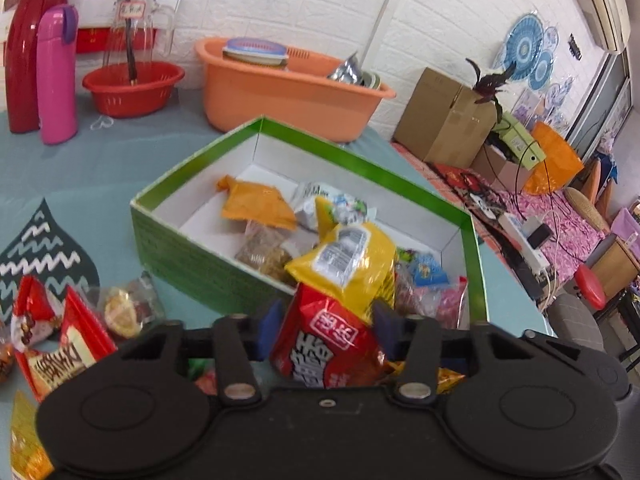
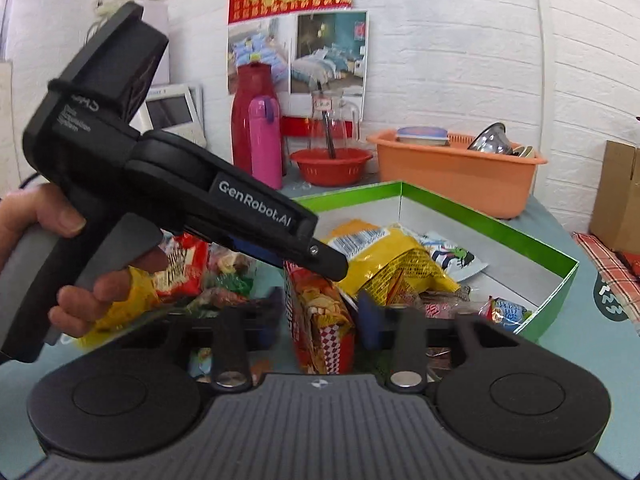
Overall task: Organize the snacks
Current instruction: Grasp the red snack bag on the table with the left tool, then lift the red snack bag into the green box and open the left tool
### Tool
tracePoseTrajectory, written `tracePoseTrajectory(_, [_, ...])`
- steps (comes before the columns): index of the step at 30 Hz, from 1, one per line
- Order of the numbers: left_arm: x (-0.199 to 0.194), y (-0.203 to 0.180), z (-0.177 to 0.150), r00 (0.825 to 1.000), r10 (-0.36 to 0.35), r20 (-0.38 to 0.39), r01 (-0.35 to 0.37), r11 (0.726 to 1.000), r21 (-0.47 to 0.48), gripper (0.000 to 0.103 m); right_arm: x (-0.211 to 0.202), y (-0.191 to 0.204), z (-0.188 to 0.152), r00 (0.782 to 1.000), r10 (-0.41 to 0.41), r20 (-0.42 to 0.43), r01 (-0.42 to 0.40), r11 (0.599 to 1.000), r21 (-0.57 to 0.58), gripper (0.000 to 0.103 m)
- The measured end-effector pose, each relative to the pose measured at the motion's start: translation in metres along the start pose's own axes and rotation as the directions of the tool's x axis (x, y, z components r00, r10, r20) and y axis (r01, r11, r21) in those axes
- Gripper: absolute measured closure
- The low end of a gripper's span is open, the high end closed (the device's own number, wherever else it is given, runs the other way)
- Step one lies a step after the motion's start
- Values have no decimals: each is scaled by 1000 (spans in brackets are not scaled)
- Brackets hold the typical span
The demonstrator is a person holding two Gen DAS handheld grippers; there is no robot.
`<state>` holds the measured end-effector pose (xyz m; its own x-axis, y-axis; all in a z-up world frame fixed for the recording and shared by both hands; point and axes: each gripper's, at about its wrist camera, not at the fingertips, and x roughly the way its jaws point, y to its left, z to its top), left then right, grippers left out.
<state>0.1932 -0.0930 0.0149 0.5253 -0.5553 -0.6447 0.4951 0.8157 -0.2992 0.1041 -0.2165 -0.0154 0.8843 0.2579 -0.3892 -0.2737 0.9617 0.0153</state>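
- A red foil snack packet with white characters (image 1: 328, 352) is seen between the blue pads of the left gripper (image 1: 326, 332). The pads lie close against both of its sides. Whether they press on it cannot be told.
- The right gripper (image 2: 318, 316) is clenched on a red packet that stands on edge between its pads, with the long axis upright. This is judged to be the same packet, taken lower down, since the left gripper's fingertips are seen at its top edge in the right wrist view.
- The packet is carried at the near wall of the open green cardboard box with a white inside (image 1: 180, 248). Whether it is already over the rim or just short of it cannot be told.
- The box lies straight ahead of both grippers, so the coming move is judged to be a short push forward and a release.
- A crumpled yellow foil bag (image 1: 352, 260) is heaped in the box just beyond the packet and may block it. Free white floor is seen in the far left part of the box.
- More loose wrapped snacks (image 1: 68, 344) are left on the pale blue tabletop (image 1: 100, 184), nearer the left hand.
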Motion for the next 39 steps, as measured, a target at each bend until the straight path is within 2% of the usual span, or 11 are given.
tracePoseTrajectory(5, [-24, 4, -29, 1000, -20, -11, 20, 1000, -15, 21, -22, 13, -13, 995, 101, -25, -103, 991, -88, 62])
tracePoseTrajectory(8, [-42, 2, -57, 998, -53, -44, 52, 998, -19, 22, -43, 21, -29, 981, 175, -79, -184, 974, -131, 62])
tracePoseTrajectory(10, [-50, 1, -77, 993, -85, -81, 82, 996, -38, 18, -56, 23, -41, 971, 207, -117, -221, 968, -122, 62])
tracePoseTrajectory(13, [-61, -2, -103, 990, -95, -107, 91, 995, -41, 0, -70, 25, -58, 963, 210, -168, -228, 969, -99, 48])
tracePoseTrajectory(14, [-65, -3, -107, 992, -80, -99, 76, 996, -41, 0, -73, 26, -62, 963, 204, -175, -221, 971, -88, 35])
tracePoseTrajectory(15, [-68, -3, -109, 994, -64, -86, 61, 997, -39, 0, -75, 26, -64, 967, 191, -170, -204, 977, -65, 7])
tracePoseTrajectory(16, [-69, -2, -107, 996, -54, -76, 51, 998, -38, 0, -77, 27, -66, 972, 171, -162, -179, 983, -38, 0])
tracePoseTrajectory(22, [-51, -7, -89, 997, -46, -55, 45, 999, -11, 0, -66, 25, -69, 984, 60, -165, -45, 995, 94, 0])
tracePoseTrajectory(26, [-32, -10, -86, 996, -45, -81, 44, 999, -14, 0, -58, 20, -73, 987, -1, -160, 20, 993, 120, 0])
tracePoseTrajectory(30, [-25, -13, -89, 991, -76, -106, 76, 997, -3, 0, -51, 19, -76, 985, -11, -173, 32, 993, 115, 0])
tracePoseTrajectory(39, [-18, -13, -91, 992, -76, -103, 76, 997, -8, 0, -42, 19, -75, 988, -21, -156, 37, 994, 101, 0])
